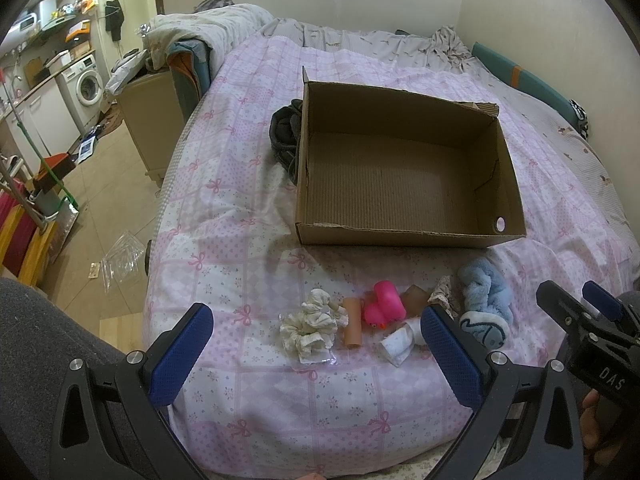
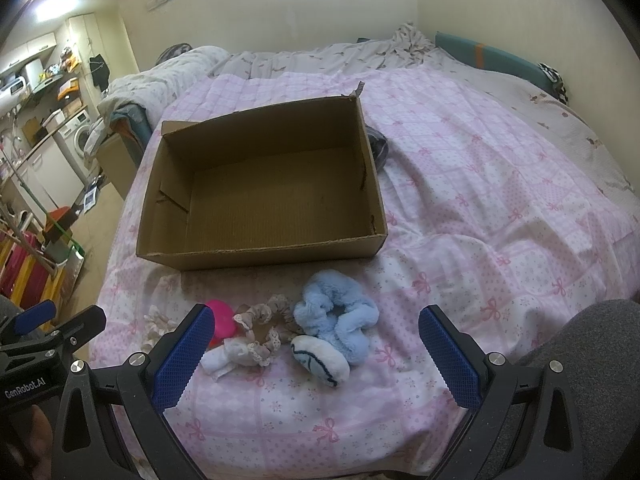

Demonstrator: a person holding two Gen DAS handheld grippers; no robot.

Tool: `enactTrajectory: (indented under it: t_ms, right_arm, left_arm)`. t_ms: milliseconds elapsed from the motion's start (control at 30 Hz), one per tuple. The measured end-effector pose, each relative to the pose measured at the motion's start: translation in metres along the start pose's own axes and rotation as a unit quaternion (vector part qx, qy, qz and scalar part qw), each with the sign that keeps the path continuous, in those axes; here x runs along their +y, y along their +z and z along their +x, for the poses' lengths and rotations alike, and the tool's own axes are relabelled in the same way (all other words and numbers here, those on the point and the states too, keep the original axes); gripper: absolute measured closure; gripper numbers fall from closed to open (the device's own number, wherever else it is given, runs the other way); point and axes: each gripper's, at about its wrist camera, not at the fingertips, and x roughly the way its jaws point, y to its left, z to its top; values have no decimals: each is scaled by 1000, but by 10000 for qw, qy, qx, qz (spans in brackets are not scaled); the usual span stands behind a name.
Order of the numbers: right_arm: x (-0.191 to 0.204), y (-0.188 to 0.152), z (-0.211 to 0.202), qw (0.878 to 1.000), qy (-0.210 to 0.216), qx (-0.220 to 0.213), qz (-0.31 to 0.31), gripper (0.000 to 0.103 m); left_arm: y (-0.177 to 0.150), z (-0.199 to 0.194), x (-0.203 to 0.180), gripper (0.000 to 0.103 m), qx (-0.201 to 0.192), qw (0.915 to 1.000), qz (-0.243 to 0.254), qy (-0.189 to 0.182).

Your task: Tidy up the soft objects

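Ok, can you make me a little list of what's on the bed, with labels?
box: cardboard box, open top, nothing inside
toys in front of box: white scrunchie, pink duck, beige scrunchie, blue fluffy scrunchie, all on the pink blanket
beside box: dark cloth
left gripper: open, holding nothing
right gripper: open, holding nothing

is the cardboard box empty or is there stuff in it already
Empty. The cardboard box shows only its bare corrugated floor in both views; the blue scrunchie and pink duck lie on the bedspread outside.
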Motion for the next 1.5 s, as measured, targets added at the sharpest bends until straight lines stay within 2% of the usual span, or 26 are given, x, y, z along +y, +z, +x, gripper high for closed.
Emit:
enactTrajectory:
  t_ms: [167,267,433,600,767,867,1000,1100,1267,1367,1467,1500]
  right_arm:
    - [4,1,-4,9999,-97,-44,-121,0]
    - [7,12,-14,9997,78,-83,-238,0]
    - [7,35,-23,9993,157,-158,-287,0]
    - [1,56,-16,9992,232,1,-330,0]
    - [-17,70,12,9976,329,573,-188,0]
    - [-35,72,34,9942,340,1012,109,0]
    - [-56,63,71,9806,362,1831,607,0]
    - [-54,47,95,9717,372,2236,664,0]
    - [-35,23,129,9617,203,2717,310,0]
    - [-29,14,147,9585,154,2830,309,0]
    - [-25,7,159,9560,176,2913,314,0]
    - [-24,5,161,9565,183,2896,285,14]
  left_arm:
    - [9,-11,-1,0,16,10000,-24,-55]
    - [20,-17,-1,0,-21,10000,-47,-73]
    - [40,-14,1,0,106,9999,3,-86]
    - [62,1,10,0,368,9993,18,6]
    - [76,28,24,0,789,9967,-160,108]
    - [77,44,32,0,965,9948,-295,131]
    - [68,66,39,0,1217,9916,-422,149]
    - [61,81,42,0,1426,9887,-450,144]
    - [53,99,51,0,1704,9833,-608,197]
    - [50,106,54,0,1809,9809,-689,184]
    - [42,118,55,1,2097,9748,-757,49]
    - [40,121,54,3,2183,9730,-754,4]
